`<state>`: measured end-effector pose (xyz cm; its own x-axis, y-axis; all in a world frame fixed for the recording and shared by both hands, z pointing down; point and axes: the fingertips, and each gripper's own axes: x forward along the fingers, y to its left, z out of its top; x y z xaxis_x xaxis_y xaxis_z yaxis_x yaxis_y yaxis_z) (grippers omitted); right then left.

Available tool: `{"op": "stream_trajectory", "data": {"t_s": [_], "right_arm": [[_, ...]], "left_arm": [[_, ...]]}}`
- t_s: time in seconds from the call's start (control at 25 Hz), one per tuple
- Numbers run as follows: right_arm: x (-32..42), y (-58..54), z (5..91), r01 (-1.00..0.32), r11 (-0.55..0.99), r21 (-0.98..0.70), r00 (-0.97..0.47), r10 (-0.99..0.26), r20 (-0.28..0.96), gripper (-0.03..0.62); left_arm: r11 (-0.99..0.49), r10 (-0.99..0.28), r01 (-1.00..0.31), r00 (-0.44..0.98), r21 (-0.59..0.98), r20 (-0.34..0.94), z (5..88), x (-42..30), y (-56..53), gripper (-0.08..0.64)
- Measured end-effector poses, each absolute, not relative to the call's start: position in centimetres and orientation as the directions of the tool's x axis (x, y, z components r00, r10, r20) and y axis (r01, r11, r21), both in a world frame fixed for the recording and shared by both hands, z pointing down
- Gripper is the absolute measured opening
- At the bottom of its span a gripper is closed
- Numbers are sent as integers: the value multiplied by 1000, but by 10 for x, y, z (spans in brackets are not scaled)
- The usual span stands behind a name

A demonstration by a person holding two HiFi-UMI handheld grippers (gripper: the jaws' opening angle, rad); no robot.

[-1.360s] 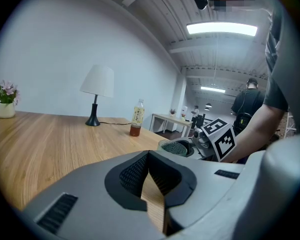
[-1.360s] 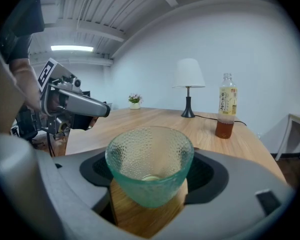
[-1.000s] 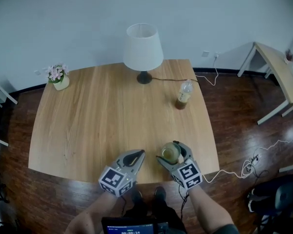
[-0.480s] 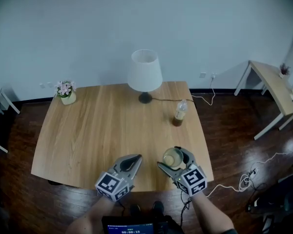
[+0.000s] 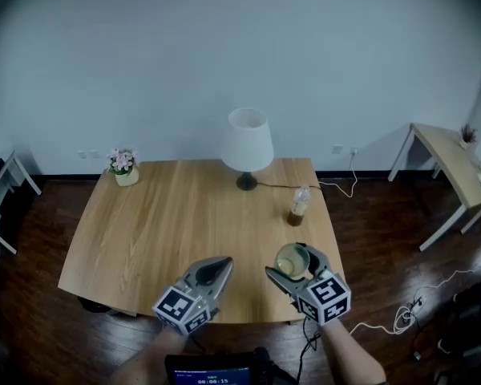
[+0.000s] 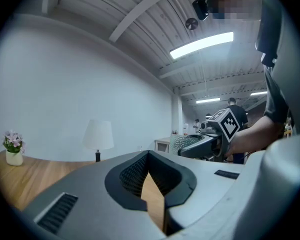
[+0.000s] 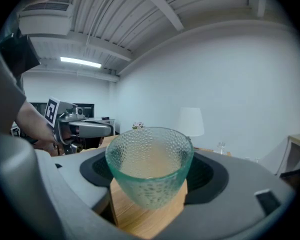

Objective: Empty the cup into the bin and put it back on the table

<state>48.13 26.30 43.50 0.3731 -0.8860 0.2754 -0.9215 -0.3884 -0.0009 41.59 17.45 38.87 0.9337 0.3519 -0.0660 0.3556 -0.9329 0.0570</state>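
A dimpled clear glass cup (image 7: 149, 166) with pale yellowish contents sits between the jaws of my right gripper (image 7: 150, 184), which is shut on it. In the head view the cup (image 5: 290, 259) hangs upright over the near right part of the wooden table (image 5: 168, 215), held by the right gripper (image 5: 298, 266). My left gripper (image 5: 211, 270) hovers beside it to the left, over the table's near edge, jaws shut with nothing between them. In the left gripper view the left gripper (image 6: 149, 176) shows its pads pressed together. No bin is in view.
A white lamp (image 5: 249, 144) stands at the table's back, its cord running off to the right. A bottle of brown drink (image 5: 299, 205) stands at the right side. A small flower pot (image 5: 125, 167) sits at the back left corner. Another table (image 5: 449, 167) stands at right, cables (image 5: 405, 315) on the floor.
The head camera has risen and pulled back, so the table looks smaller and more wall shows. Both grippers have stayed over the near edge, the right one still holding the cup.
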Motion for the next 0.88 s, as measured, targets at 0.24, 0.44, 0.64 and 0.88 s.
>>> {"op": "stream_trajectory", "data": {"t_s": [0.24,0.44,0.64,0.88], "right_arm": [[469,250,413,-942,-336,7,326,-907,268,400],[456,234,398,-958,-285,10,278,-925,260,400],[442,216,381,-979,-205,16,202,-948,245,400],[424,190,373,-995,-94,33,99,-961,259,399]], "left_arm": [[-945,318,324,942,42,-108,365,403,164,-8],[-958,283,287,950,10,-135,349,391,151,-8],[-978,207,210,968,10,-139,341,377,131,-9],[-996,89,91,986,9,-144,337,348,106,-9]]}}
